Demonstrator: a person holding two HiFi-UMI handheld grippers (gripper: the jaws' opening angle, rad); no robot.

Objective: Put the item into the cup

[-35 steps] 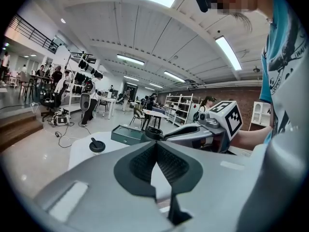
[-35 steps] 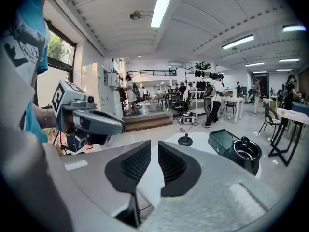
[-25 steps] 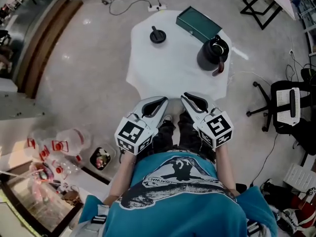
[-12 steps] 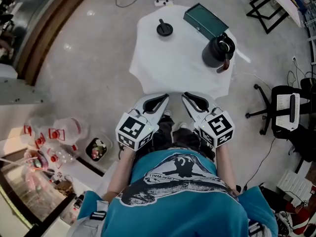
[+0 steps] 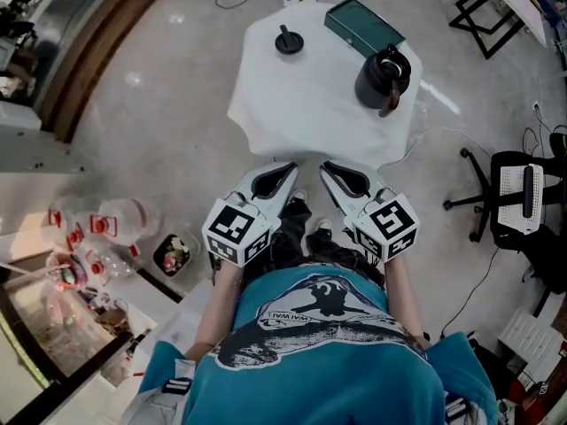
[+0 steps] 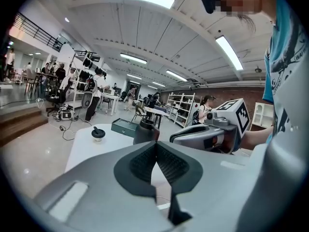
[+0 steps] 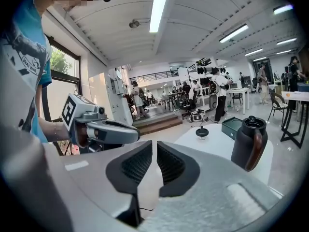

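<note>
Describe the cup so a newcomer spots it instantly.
Find the white table at the top of the head view. On its right side, beside the flat green box, stands the cup. It is the only tall thing there: dark, with a brown handle.

Around you, apart from the job

Your white-covered bench point(image 5: 310, 96) carries a dark green box point(image 5: 364, 27) at its far edge. On the floor to your right stands a black office chair point(image 5: 518, 193); to your left a small bin point(image 5: 175, 253) sits near clear plastic bottles point(image 5: 115, 224).
</note>
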